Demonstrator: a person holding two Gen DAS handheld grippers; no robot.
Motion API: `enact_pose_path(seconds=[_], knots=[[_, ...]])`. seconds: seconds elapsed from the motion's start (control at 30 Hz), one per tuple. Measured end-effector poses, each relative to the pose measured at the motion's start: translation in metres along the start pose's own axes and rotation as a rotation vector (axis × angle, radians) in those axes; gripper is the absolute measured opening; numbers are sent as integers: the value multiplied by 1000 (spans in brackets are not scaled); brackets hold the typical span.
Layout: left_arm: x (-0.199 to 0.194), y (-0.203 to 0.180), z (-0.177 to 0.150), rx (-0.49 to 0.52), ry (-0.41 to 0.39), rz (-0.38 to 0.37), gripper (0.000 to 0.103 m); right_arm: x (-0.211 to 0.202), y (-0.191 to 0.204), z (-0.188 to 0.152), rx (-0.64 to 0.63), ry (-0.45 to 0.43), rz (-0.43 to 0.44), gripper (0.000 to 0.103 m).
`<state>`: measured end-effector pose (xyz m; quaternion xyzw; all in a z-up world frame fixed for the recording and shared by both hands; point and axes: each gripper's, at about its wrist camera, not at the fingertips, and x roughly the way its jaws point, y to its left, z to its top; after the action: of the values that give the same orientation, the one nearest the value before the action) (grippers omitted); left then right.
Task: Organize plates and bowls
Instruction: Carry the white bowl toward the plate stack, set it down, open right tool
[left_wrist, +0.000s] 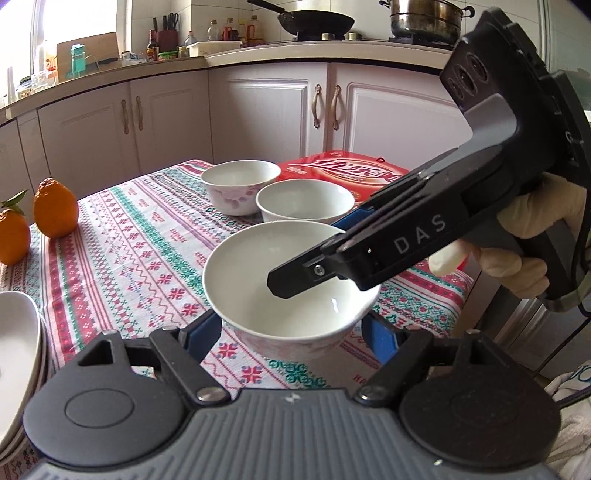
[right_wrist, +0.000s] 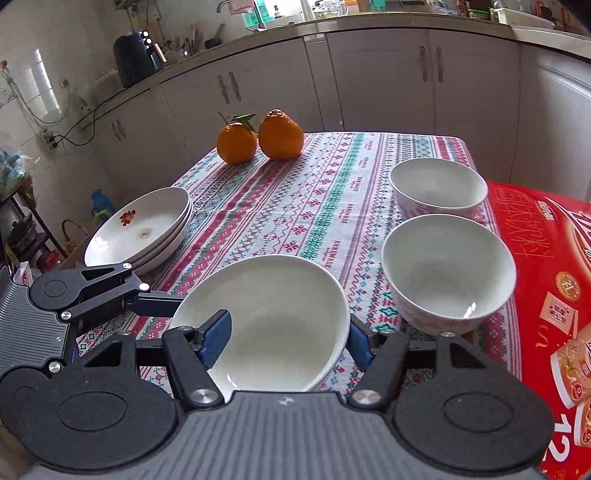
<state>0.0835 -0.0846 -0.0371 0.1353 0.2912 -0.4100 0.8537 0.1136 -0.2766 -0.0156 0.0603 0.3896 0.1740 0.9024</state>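
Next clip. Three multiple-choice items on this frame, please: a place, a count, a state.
1. The red box lies: A beside the two far bowls; B inside a bowl; C on the floor.
2. Bowls on the tablecloth: A two; B three; C five.
3. The right tool is: A shut on a spoon; B out of view; C open, one finger inside the near bowl.
Answers: 1 A, the box lies beside both bowls; 2 B, three white bowls show; 3 C, one blue pad sits inside the rim, the other outside.
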Motion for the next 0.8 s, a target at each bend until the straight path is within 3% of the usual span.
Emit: enact_pose_path(seconds=[0.37, 0.8], knots=[[-13, 33, -14, -56, 12, 63, 82, 37, 29, 16, -52, 27, 52, 71], [-13, 46, -23, -71, 23, 83, 82, 53, 38, 20, -60, 36, 60, 71]])
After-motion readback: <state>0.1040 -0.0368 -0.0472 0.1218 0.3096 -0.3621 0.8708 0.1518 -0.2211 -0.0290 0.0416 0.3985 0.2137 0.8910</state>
